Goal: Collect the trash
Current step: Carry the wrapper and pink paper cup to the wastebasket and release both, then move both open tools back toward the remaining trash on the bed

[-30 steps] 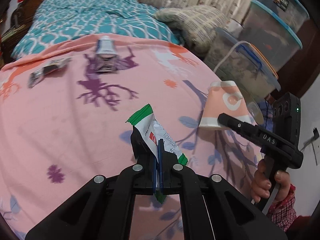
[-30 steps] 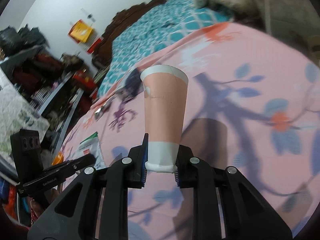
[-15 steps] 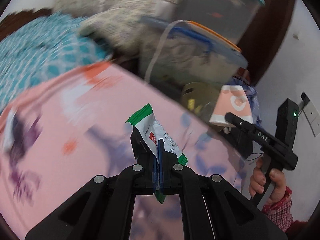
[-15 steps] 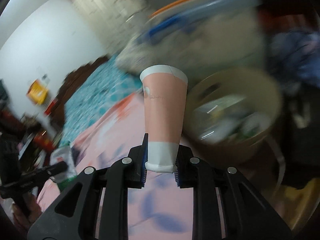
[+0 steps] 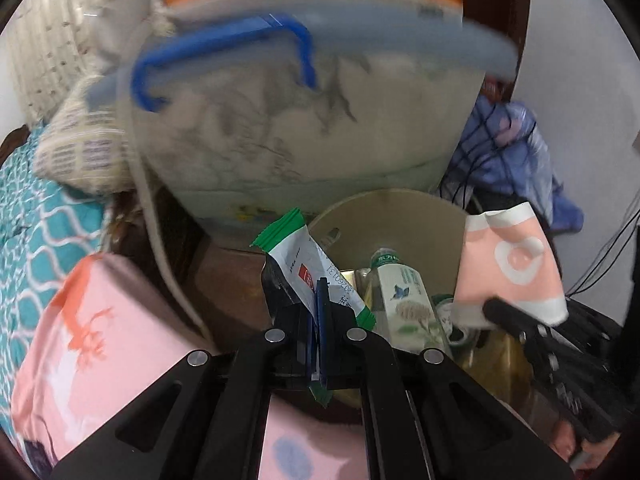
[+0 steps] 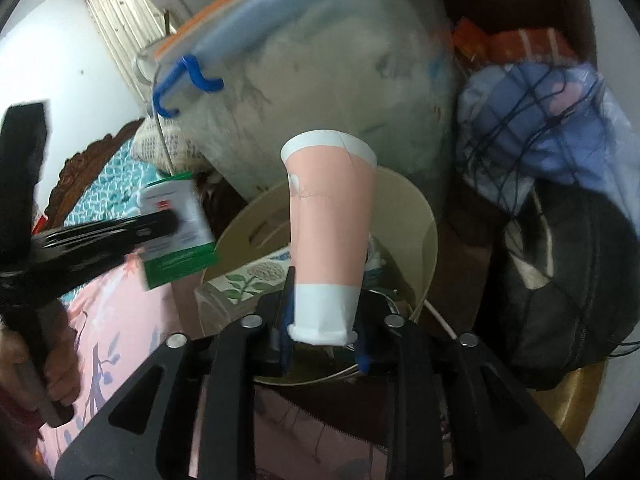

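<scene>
A white snack wrapper with green ends is pinched in my left gripper, which is shut on it just left of the beige trash bin's rim. A pink and white paper cup stands between the fingers of my right gripper over the bin. These jaws are opening: the cup leans left and a gap shows at the right pad. The left wrist view has the cup at the right over the bin. The right wrist view has the wrapper at the left.
The bin holds a plastic bottle and a leaf-printed carton. Behind it a clear storage box with a blue handle stands close. Blue cloth in a net and a black bag lie at the right. The pink bedsheet is at the left.
Both grippers swung from over the pink bed to the trash bin beside it. The right gripper's jaws widened and the cup tipped left between them. The left gripper kept its hold on the wrapper.
</scene>
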Motion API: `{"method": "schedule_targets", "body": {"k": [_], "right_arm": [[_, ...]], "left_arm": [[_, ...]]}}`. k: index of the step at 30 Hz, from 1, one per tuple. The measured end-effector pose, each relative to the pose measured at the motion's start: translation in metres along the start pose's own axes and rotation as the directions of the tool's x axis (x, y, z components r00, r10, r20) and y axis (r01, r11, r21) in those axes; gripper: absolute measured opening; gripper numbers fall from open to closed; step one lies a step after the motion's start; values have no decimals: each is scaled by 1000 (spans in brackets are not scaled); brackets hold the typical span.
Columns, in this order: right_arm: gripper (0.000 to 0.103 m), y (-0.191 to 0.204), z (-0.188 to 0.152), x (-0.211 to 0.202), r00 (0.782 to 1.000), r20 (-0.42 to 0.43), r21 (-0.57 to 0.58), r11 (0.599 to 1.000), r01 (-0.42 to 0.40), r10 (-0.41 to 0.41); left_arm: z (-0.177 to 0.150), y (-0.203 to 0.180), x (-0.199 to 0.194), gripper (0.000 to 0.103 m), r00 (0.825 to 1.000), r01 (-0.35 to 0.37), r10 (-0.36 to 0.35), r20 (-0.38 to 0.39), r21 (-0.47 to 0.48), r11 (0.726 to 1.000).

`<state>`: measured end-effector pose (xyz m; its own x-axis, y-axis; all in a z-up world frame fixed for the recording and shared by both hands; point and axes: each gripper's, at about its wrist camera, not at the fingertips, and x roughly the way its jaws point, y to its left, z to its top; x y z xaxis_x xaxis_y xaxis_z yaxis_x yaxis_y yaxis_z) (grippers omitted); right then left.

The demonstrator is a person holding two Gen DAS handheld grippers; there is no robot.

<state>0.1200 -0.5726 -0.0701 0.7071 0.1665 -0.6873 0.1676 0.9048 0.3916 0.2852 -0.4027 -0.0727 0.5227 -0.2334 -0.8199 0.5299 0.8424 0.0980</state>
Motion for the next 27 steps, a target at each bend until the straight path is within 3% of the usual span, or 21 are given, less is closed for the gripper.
{"method": "schedule_targets", "body": {"k": [1, 2, 3, 5, 11, 15, 19, 22, 27], "right_arm": [[49, -1, 0, 4, 1000, -17, -2, 1000, 0, 0], [55, -2, 1, 6, 1000, -23, 0, 1000, -5, 5], [65, -3, 0, 4, 1000, -18, 2, 1000, -9, 9], [71, -4, 0, -1, 1000, 15, 0, 1000, 0, 0], [71, -13, -3, -13, 996, 86, 44, 999, -5, 1], [71, -19, -3, -26, 991, 132, 106, 994, -29, 15], [71, -13, -3, -40, 985, 170, 130, 989, -64, 41], [71, 1, -3, -47, 979, 182, 128, 985, -115, 90], [71, 51, -9, -48, 967, 153, 59, 975, -215, 204]], "left_arm": [[1, -5, 9, 3, 1000, 5, -5, -22, 11, 1000], [4, -13, 23, 13, 998, 6, -4, -57, 31, 999], [5, -19, 28, 34, 998, 3, 0, -70, 43, 999], [7, -27, 31, 45, 998, 3, 1, -56, 65, 998], [7, -33, -9, 56, 999, -1, -3, 54, 76, 997], [6, -8, -57, 63, 987, 46, -39, 153, -37, 998], [-13, 31, -102, 64, 972, 103, -61, 226, -178, 979], [-38, 56, -118, 65, 973, 96, -37, 228, -252, 963], [-111, 112, -133, 65, 989, -13, 68, 134, -378, 926]]}}
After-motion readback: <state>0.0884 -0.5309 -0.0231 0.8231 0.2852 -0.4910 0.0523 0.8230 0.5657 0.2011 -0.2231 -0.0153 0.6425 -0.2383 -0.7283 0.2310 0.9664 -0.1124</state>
